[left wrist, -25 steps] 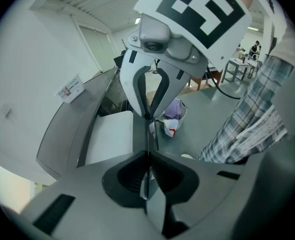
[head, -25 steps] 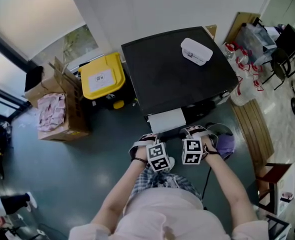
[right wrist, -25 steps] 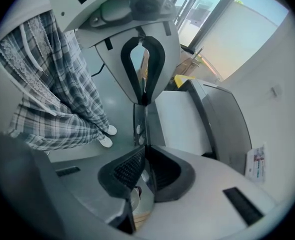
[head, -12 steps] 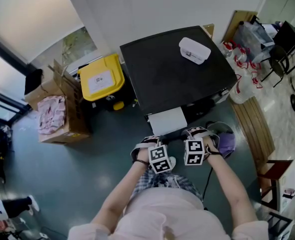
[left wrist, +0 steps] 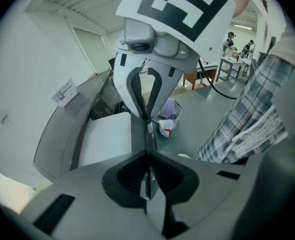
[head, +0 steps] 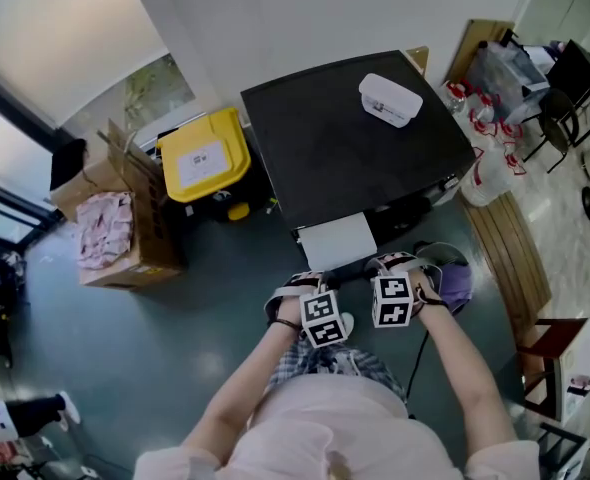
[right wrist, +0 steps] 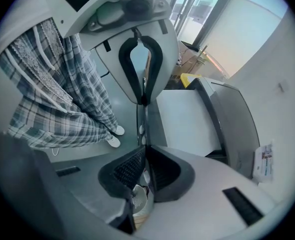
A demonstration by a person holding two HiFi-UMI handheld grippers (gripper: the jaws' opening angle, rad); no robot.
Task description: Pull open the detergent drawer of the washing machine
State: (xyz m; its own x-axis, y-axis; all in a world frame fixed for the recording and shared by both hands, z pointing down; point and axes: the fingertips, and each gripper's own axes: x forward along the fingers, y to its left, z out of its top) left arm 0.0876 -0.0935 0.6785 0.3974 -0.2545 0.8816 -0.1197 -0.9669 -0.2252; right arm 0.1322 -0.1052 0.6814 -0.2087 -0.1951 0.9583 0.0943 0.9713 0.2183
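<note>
The left gripper [head: 303,286] and right gripper [head: 393,268] are hovering at lower centre, jaws together on nothing. They are sitting just below the white drawer [head: 335,240], which is jutting from the washer [head: 355,138]. Drifting forward, the closed tips could be knocking it back in.

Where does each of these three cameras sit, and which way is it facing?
Head view: on the person's head, facing steeply down at the washing machine; forearms and torso show.
Left gripper view: on the left gripper, looking along its shut jaws; plaid clothing shows.
Right gripper view: on the right gripper, likewise; plaid clothing shows.
Shared: both gripper views show the machine's white panel.
</note>
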